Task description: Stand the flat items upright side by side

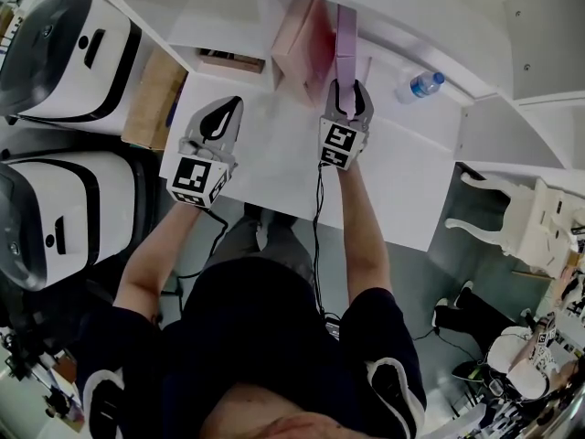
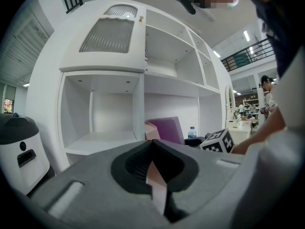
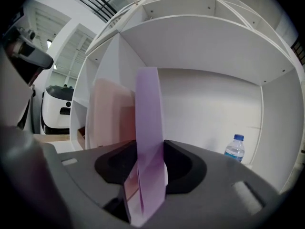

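A thin purple flat item (image 1: 346, 48) stands on edge in the shelf bay above the white desk (image 1: 274, 158). My right gripper (image 1: 345, 90) is shut on its near edge. In the right gripper view the purple flat item (image 3: 148, 123) rises straight up between the jaws of my right gripper (image 3: 148, 163). A pink flat item (image 1: 297, 37) stands upright just left of it, against the bay's left wall; the two are side by side with a small gap. My left gripper (image 1: 227, 108) hovers over the desk's left part, shut with nothing in it. From the left gripper view the purple item (image 2: 165, 129) stands behind the pink one (image 2: 149, 130).
A water bottle (image 1: 420, 84) stands at the right of the same bay. A brown flat object (image 1: 230, 62) lies in the bay to the left. Two white machines (image 1: 55, 53) and a cardboard box (image 1: 151, 99) stand left of the desk. A white chair (image 1: 512, 218) stands at the right.
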The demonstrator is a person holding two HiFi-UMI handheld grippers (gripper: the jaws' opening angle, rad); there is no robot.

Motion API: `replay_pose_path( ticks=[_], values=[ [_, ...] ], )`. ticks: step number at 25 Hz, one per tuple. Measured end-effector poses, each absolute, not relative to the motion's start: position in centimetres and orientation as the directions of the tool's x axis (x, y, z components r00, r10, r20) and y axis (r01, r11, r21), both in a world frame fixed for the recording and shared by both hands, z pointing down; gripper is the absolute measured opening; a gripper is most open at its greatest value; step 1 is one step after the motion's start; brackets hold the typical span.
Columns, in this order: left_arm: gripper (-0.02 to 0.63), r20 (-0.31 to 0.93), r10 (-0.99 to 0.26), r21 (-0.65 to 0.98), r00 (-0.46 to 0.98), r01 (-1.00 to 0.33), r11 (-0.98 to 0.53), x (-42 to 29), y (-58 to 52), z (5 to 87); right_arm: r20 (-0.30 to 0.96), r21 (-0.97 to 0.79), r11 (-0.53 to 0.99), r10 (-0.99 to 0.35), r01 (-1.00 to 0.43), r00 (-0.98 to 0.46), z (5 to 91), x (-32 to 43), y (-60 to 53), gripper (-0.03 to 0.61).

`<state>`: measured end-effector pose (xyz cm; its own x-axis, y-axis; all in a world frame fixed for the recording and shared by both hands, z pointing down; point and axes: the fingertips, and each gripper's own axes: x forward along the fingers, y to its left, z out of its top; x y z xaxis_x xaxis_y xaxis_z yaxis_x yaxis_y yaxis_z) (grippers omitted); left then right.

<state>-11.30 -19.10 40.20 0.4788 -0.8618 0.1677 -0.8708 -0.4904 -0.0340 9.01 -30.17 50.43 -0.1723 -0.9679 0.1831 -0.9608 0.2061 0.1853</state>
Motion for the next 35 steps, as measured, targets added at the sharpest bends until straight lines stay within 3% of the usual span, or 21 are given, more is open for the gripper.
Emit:
replay_pose_path(
  ticks=[19,35],
  values=[
    [0.002,0.169,-0.864,-0.02,0.473,-0.875,-0.483,-11.3,-18.9,40.6,0.322,0.087,0.401,-0.878,-0.912,-0.355,54.0,3.6,-29.4,0.235],
    [0.002,0.173,-0.868,-0.028,0.466,-0.878,-0.477,-11.8,-18.9,40.8,0.283,0.045,0.449,-0.863,-0.892,-0.42,52.1,3.3,-27.9,0.244]
  ],
)
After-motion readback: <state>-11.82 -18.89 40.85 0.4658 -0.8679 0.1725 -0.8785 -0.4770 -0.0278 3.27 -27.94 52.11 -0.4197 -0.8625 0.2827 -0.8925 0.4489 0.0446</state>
